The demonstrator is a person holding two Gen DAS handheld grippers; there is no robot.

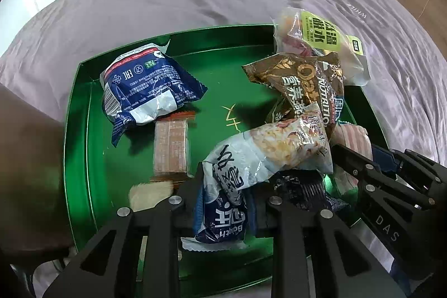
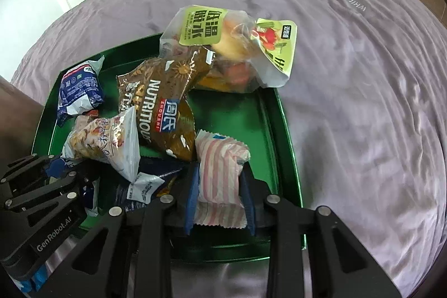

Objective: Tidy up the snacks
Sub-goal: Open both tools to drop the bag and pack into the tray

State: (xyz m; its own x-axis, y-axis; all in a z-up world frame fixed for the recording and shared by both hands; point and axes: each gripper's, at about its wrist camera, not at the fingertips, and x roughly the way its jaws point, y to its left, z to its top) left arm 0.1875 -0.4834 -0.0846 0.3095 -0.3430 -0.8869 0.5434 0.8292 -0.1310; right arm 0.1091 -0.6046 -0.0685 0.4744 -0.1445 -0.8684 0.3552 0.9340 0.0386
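Green metal tray point(image 2: 285, 130) is filling; left tongs point(image 1: 232, 194) are clamping a white-and-blue crinkly snack bag point(image 1: 251, 166), right tongs point(image 2: 219, 186) are squeezing a pink-striped wrapped packet point(image 2: 219, 172).

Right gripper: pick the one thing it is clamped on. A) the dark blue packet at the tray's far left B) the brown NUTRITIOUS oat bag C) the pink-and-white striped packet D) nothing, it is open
C: in the right wrist view the right gripper has its blue pads pressed on both sides of the pink-and-white striped packet, above the green tray; the brown oat bag lies free beyond it.
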